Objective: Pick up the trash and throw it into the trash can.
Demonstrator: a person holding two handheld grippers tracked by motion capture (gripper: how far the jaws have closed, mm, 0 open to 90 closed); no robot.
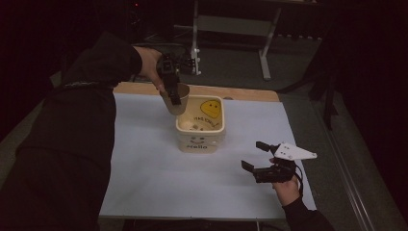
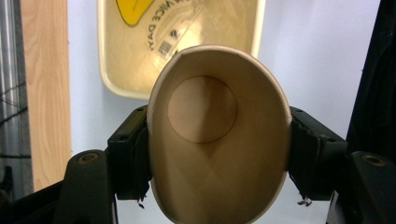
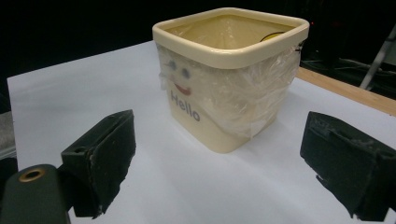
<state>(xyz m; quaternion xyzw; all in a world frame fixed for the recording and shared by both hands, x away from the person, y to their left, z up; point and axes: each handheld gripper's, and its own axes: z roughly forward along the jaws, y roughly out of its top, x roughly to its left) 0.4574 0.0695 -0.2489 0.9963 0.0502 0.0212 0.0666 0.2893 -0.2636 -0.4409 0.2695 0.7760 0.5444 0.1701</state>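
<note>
A tan paper cup (image 1: 177,99) (image 2: 217,135) is squeezed oval between the jaws of my left gripper (image 1: 173,91) (image 2: 217,154), which is shut on it. The cup hangs tilted above the far left rim of a cream square bin (image 1: 200,124) (image 2: 182,42) (image 3: 231,74). The bin carries a smiley face and the word "Hello" and is lined with clear plastic. Inside the cup I see nothing. My right gripper (image 1: 255,156) (image 3: 219,163) rests low near the table's front right, jaws wide apart, pointing at the bin with nothing between them.
The bin stands on a white sheet (image 1: 154,159) laid over a wooden table whose far edge (image 1: 231,91) shows. A metal stand (image 1: 231,26) is behind the table. A person's dark sleeve (image 1: 72,125) covers the left side.
</note>
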